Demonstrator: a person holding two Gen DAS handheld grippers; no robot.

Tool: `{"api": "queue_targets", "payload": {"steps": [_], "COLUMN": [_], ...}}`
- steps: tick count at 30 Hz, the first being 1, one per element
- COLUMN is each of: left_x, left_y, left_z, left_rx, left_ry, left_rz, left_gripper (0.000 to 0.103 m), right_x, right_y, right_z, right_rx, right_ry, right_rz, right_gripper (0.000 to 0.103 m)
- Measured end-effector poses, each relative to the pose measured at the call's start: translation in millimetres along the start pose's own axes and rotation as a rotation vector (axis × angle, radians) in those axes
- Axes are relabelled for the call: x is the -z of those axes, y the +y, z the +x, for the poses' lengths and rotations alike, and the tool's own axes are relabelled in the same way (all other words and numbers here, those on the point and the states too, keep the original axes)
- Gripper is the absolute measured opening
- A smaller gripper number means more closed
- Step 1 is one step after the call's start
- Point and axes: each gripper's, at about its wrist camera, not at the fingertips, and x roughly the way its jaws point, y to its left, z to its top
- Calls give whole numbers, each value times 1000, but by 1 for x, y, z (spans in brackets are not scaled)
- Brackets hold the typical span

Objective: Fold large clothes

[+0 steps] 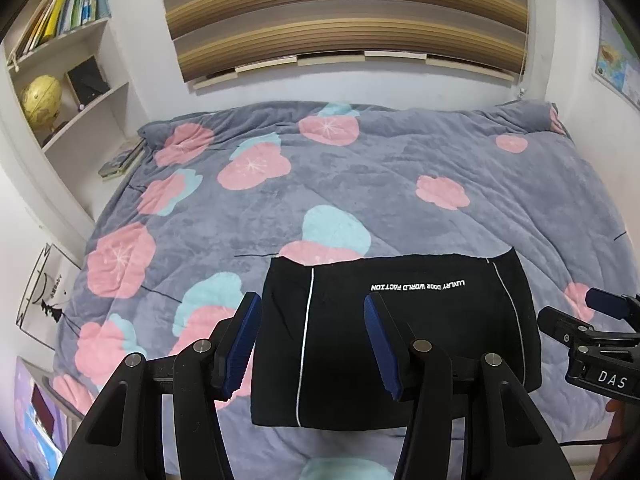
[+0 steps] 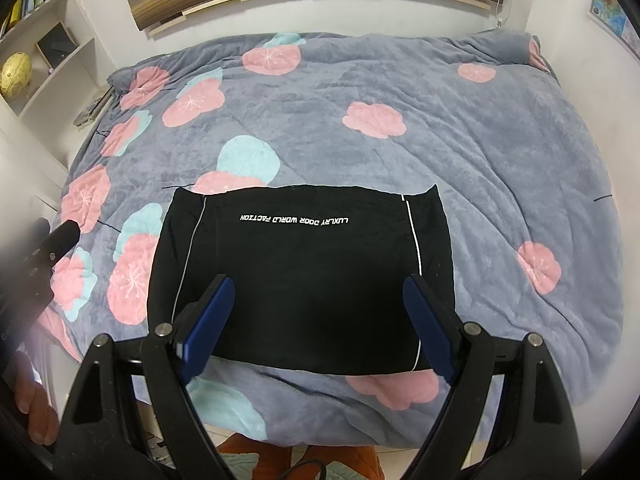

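Since the black garment already lies as a flat rectangle near the bed's front edge, both the left tool and right tool, spread empty above it, probably face one last fold or smoothing.

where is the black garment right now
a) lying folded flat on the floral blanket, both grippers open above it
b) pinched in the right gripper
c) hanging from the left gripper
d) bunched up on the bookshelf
a: the black garment lies as a neat rectangle on the floral blanket, and the left gripper and right gripper are both open, holding nothing.

One garment (folded), two grippers
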Motion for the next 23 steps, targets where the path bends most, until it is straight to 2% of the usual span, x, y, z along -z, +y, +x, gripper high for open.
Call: {"api": "queue_targets", "payload": {"steps": [15,17,19,23], "left_x": [1,1,2,-1], "left_y": [8,10,15,21], "left_z": [8,6,1,1], "left_rx": [-29,-32,-25,-36], "left_ry": [11,-11,-67,-65], "left_rz": [-22,-24,-55,-69], "left_gripper": [55,55,58,59], "right_x": [6,8,8,9], "right_y": [3,4,4,5], "right_z": [3,3,3,5], "right_rx": [-1,-1,0,3], "right_ry": [7,10,10,10], "right_rz": [0,2,1,-5], "right_gripper": [84,84,84,84]}}
